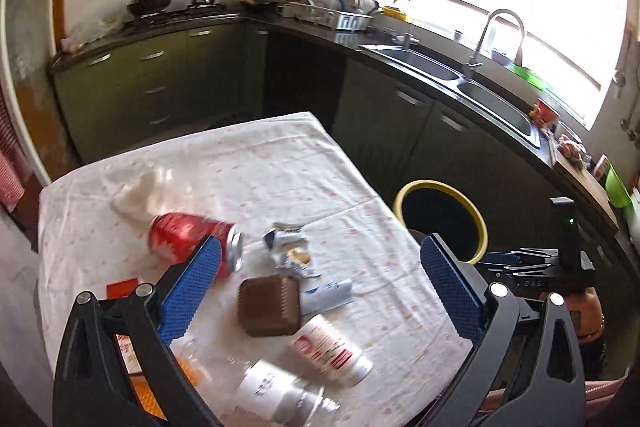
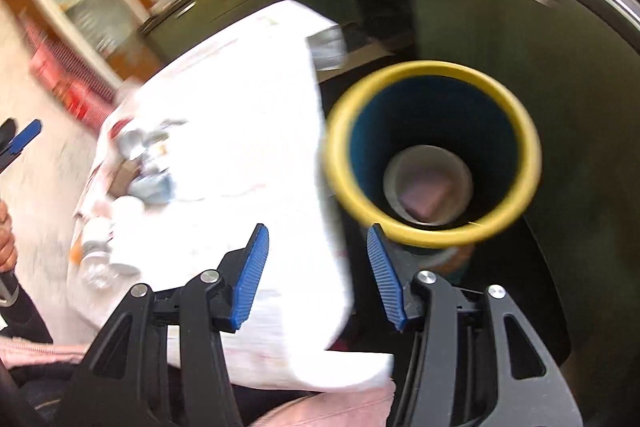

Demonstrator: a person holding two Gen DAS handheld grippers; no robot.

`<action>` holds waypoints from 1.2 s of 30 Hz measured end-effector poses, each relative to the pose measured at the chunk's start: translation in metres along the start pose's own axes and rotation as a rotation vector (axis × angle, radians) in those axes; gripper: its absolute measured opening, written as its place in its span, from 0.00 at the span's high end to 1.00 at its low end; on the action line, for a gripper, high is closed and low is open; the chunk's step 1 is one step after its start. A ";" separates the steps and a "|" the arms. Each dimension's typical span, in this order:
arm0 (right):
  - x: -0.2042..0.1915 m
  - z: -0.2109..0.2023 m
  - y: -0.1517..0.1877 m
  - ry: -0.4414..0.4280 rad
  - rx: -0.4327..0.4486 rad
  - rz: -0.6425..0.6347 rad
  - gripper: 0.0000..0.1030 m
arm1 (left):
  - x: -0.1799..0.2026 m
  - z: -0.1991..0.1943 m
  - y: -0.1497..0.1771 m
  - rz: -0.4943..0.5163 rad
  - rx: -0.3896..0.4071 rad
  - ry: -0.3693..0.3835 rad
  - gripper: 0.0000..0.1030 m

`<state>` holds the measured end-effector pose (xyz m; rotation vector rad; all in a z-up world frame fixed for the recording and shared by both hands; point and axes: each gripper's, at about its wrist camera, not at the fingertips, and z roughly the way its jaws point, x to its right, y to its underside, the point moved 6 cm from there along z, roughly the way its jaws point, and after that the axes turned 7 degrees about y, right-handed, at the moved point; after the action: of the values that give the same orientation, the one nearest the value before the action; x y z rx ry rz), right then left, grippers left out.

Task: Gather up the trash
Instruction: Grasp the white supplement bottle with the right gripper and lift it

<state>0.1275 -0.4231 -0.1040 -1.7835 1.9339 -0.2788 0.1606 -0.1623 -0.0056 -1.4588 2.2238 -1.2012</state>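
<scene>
Left gripper (image 1: pixel 320 275) hangs above the table (image 1: pixel 280 155), jaws wide apart and holding nothing. Trash lies scattered on the cloth below it: a red soda can (image 1: pixel 188 235) on its side, partly behind the left blue pad; a crumpled wrapper (image 1: pixel 290 247) just beside the can; a brown square container (image 1: pixel 270 305) between the pads in view; a blue-and-white sachet (image 1: pixel 330 293) touching that container's right edge; a white bottle with red label (image 1: pixel 332 349) and a second pale bottle (image 1: pixel 276 393) nearer the camera. A white crumpled tissue (image 1: pixel 138 193) lies behind the can. The yellow-rimmed bin (image 2: pixel 434 151) stands off the table's right edge; the right wrist view shows a pale item already at its bottom. Right gripper (image 2: pixel 320 275) is above the table edge beside the bin, jaws apart and empty; that view is motion-blurred, so finer detail cannot be told. Judgement: collection is at an early stage, with most items uncollected. The next move calls for either gripper to come down over one piece, likely the brown container or the can, and close squarely across it before carrying it to the bin
</scene>
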 end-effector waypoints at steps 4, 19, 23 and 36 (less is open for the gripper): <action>-0.072 0.004 -0.001 -0.075 -0.028 -0.134 0.52 | -0.045 -0.027 0.036 -0.086 0.019 -0.051 0.05; -0.210 0.052 0.021 -0.058 -0.079 -0.350 0.52 | -0.118 -0.070 0.122 -0.229 0.061 -0.145 0.05; -0.212 0.069 0.021 -0.027 -0.095 -0.338 0.52 | -0.125 -0.071 0.127 -0.239 0.056 -0.142 0.05; -0.213 0.077 0.021 -0.006 -0.086 -0.344 0.56 | -0.125 -0.059 0.133 -0.245 0.027 -0.122 0.05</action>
<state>0.1512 -0.1993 -0.1342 -2.1692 1.6490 -0.3089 0.0992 -0.0040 -0.0949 -1.7831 1.9865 -1.1702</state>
